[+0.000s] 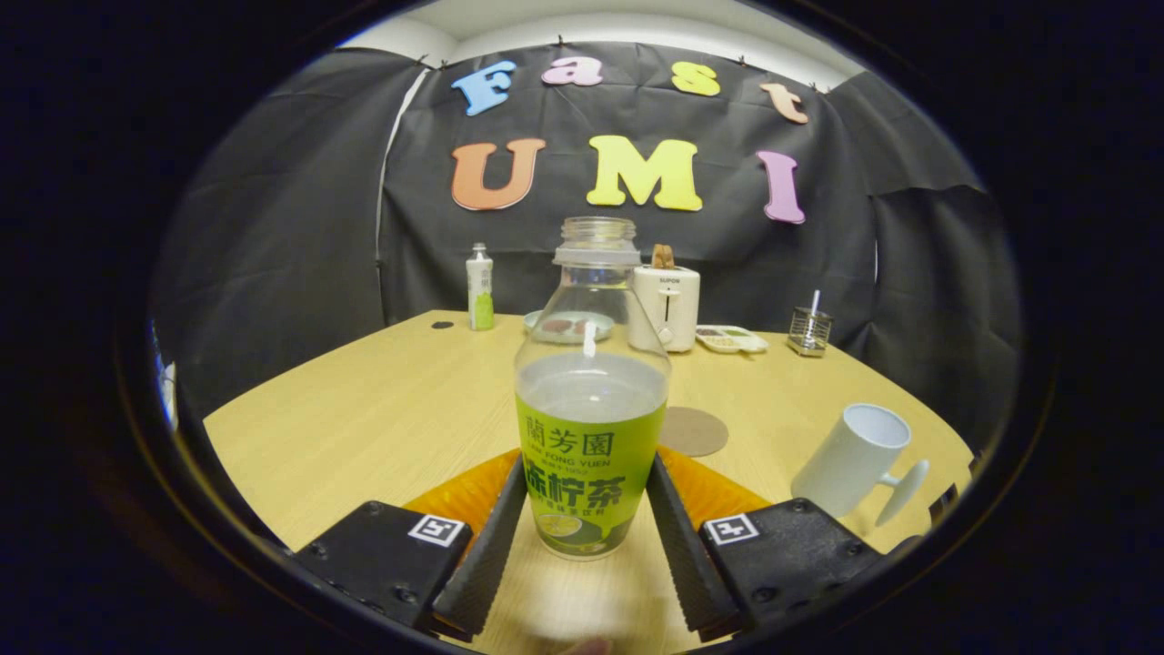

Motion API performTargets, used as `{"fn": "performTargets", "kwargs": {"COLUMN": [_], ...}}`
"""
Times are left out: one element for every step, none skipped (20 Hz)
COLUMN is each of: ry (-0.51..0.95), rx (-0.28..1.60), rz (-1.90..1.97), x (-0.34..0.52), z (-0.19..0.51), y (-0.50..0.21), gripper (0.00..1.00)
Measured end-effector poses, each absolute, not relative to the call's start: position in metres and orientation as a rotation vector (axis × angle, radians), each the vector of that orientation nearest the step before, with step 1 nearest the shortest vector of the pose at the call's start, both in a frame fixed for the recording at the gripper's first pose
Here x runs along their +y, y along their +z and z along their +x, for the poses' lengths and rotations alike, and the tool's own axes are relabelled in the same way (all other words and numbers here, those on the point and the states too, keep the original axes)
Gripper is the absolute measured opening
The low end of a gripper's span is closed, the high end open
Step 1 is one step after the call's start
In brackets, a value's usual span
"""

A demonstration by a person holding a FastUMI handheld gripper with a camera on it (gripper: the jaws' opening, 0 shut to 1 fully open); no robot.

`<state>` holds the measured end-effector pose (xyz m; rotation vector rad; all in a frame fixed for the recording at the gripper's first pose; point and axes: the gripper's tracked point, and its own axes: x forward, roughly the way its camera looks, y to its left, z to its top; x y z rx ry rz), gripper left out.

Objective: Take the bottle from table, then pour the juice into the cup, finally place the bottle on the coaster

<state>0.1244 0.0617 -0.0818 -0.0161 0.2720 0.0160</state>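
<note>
An uncapped clear bottle (591,400) with a green label stands upright between my fingers, with pale juice up to the label's top edge. My gripper (587,473) is shut on the bottle, one finger pressing on each side of its lower body. A soft shadow lies on the table under the bottle's base, so the bottle seems to hang slightly above the wood. Just beyond the bottle and a little to its right, a round brown coaster (693,430) lies flat. A white cup (855,459) with a handle stands further right, beside the right finger.
The wooden table (364,409) runs back to the black booth wall. Along its far edge stand a small green-and-white bottle (479,287), a plate (568,325), a white toaster (668,305), a compartment tray (730,338) and a wire holder (808,329).
</note>
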Motion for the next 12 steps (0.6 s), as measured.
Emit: {"fn": "performTargets", "kwargs": {"ry": [0.017,0.008,-0.001,-0.007,-0.014,-0.018,-0.02,-0.024,-0.028,-0.033,-0.039,-0.045], "rx": [0.275,0.285,0.297,0.305,0.315,0.325,0.339,0.354,0.362,0.369,0.373,0.376], "rz": [-0.013,-0.008,0.001,0.014,0.047,0.091,0.145,0.198,0.24,0.286,0.322,0.354], "x": [0.064,0.062,0.061,0.061,0.06,0.059,0.058,0.058,0.057,0.055,0.054,0.052], "z": [0.125,0.124,0.122,0.121,0.119,0.116,0.114,0.112,0.11,0.108,0.107,0.107], "y": [-0.079,-0.078,-0.078,-0.077,-0.074,-0.072,-0.07,-0.069,-0.067,-0.063,-0.06,-0.058], "gripper": [0.81,0.81,0.8,0.8,0.79,0.79,0.79,0.79,0.78,0.78,0.78,0.78]}}
